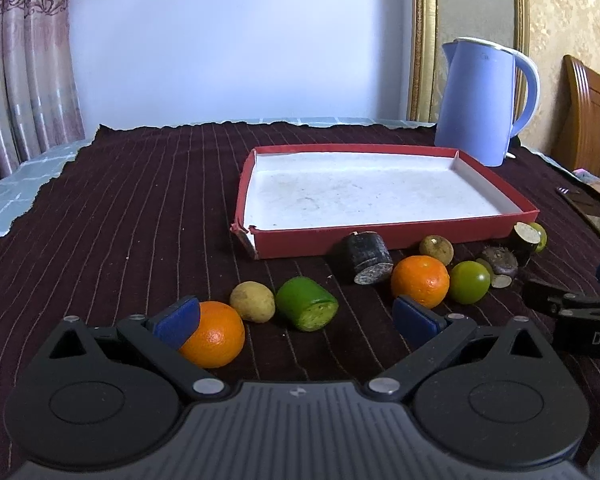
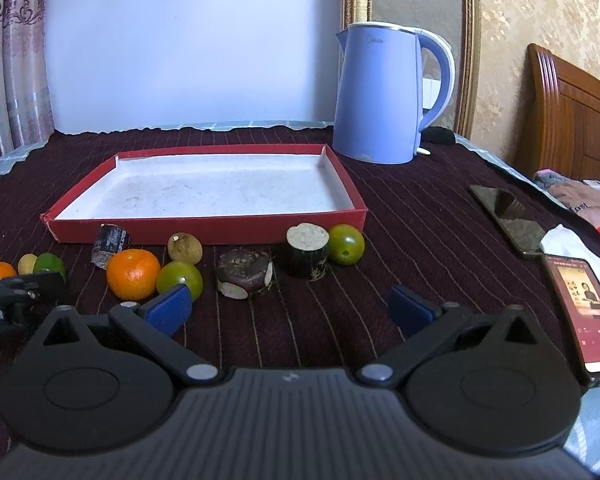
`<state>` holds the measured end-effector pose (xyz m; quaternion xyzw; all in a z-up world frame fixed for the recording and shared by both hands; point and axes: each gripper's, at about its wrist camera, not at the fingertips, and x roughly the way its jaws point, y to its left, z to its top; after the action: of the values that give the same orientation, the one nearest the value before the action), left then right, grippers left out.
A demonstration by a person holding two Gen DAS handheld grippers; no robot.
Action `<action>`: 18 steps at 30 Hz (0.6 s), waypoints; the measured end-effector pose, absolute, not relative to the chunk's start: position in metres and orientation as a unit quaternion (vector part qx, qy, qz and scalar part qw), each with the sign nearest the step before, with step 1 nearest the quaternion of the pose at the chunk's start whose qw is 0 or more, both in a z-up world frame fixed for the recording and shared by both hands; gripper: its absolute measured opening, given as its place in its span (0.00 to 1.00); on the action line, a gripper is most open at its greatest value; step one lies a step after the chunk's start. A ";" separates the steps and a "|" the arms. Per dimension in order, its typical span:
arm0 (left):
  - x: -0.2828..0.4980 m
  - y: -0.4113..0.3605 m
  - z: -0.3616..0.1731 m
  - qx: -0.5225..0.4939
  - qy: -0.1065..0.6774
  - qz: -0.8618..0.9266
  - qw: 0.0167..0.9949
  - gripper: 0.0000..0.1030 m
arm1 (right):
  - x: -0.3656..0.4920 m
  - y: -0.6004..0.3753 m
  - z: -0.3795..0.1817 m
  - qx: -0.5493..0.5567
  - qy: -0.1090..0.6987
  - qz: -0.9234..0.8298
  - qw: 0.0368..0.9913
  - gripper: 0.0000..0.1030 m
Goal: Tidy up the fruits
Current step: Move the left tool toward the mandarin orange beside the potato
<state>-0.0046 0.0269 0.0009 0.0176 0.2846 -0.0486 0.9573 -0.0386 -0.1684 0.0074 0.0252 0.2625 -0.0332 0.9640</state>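
Left tongs (image 1: 296,316) spread wide, holding nothing; its left blue pad overlaps an orange (image 1: 216,334) at the near left, contact unclear. Right tongs (image 2: 288,306) also wide open and empty, low over the dark striped cloth on the worktop (image 2: 400,216). Fruits lie in a loose row in front of the empty red tray (image 2: 204,224), none inside. Only the left view shows clearly the yellow-brown fruit (image 1: 253,301) and the green cut piece (image 1: 307,309) beside that orange. Only the right view shows two phones (image 2: 580,312), one lit, at the right. Blue kettle (image 2: 380,92) stands behind the tray in both views.
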 end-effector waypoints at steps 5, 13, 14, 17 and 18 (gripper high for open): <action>-0.006 0.027 0.000 0.022 0.285 -0.048 0.957 1.00 | -0.038 -0.171 0.004 0.031 0.265 -0.021 0.963 1.00; -0.007 0.023 -0.004 0.036 0.281 -0.045 0.958 1.00 | -0.042 -0.173 0.005 0.032 0.260 -0.009 0.965 1.00; -0.008 0.023 -0.004 0.036 0.280 -0.043 0.958 1.00 | -0.042 -0.172 0.004 0.030 0.261 -0.009 0.965 1.00; -0.008 0.022 -0.006 0.039 0.276 -0.038 0.959 1.00 | -0.042 -0.172 0.002 0.026 0.265 -0.009 0.964 1.00; -0.009 0.021 -0.006 0.042 0.276 -0.039 0.959 1.00 | -0.042 -0.172 0.001 0.025 0.265 -0.011 0.964 1.00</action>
<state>-0.0087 0.0210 -0.0063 0.0423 0.2759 -0.0386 0.9595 -0.0423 -0.1717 0.0014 0.0246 0.2646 -0.0108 0.9640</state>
